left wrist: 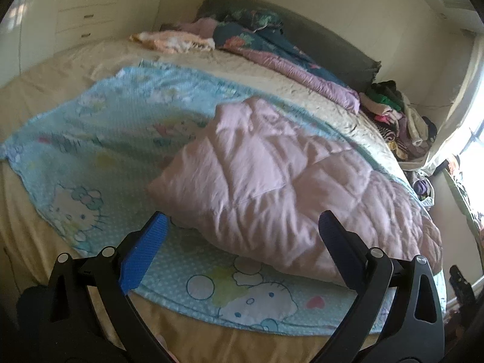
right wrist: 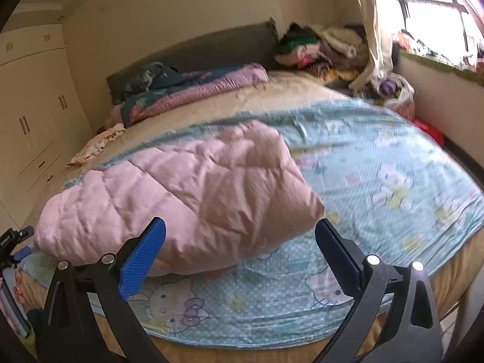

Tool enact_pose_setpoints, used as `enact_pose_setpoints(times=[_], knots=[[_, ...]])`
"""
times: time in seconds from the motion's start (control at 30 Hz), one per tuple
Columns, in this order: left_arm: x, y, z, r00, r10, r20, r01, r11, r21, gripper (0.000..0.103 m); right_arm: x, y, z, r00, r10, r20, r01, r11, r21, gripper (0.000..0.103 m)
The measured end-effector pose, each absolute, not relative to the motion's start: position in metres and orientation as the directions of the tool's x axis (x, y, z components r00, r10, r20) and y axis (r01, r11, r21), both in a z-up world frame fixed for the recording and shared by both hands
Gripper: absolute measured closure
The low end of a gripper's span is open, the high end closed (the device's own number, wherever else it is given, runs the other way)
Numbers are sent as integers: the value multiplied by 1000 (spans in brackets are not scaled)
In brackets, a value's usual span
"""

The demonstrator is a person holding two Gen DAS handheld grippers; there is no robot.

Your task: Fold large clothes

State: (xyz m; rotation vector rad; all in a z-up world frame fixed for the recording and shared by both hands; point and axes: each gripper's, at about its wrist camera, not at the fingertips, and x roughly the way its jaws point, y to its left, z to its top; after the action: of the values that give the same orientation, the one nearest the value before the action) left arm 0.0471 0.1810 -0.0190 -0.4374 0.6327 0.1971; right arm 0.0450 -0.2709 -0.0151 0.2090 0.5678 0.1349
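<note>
Both claws released — left gripper (left wrist: 242, 233) and right gripper (right wrist: 240, 236) apparently clear of the pink quilt (left wrist: 287, 187) edge.

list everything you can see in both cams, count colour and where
quilt: 1, pink, folded bundle lying on the blue blanket
blanket: 1, light blue with cartoon cats, spread flat over the bed
bed: 1, beige cover, fills the room's middle
headboard: 1, dark grey, against the far wall
bedding: 1 heap, dark floral and purple, along the headboard
small cloth: 1, peach and white, near the far end of the bed
clothes pile: 1, mixed colours, corner by the curtain
wardrobe: 1, cream, side wall
left gripper: blue pads, jaws open, empty
right gripper: blue pads, jaws open, empty
</note>
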Motion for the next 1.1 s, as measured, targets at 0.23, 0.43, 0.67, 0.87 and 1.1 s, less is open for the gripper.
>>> enact_pose_setpoints(times=[0.23,0.43,0.67,0.87,1.1], knots=[[25,153,13,830,29,-557,-225,931,-288,9,6,-252,20,874,201,-441,-143,976,161,4],[11,133,24,848,1,-530,-167,950,-264,9,-15,-234,41,889,225,-399,-192,974,121,4],[1,110,24,850,-40,-526,-100,967,-235,9,-33,-211,53,887,267,-375,-254,963,87,4],[-7,92,18,847,-70,-527,-56,974,-220,9,-49,-191,46,874,285,-394,-291,956,47,4],[-12,73,8,843,-109,-526,-12,975,-221,9,-58,-176,31,860,302,-411,-311,949,46,4]])
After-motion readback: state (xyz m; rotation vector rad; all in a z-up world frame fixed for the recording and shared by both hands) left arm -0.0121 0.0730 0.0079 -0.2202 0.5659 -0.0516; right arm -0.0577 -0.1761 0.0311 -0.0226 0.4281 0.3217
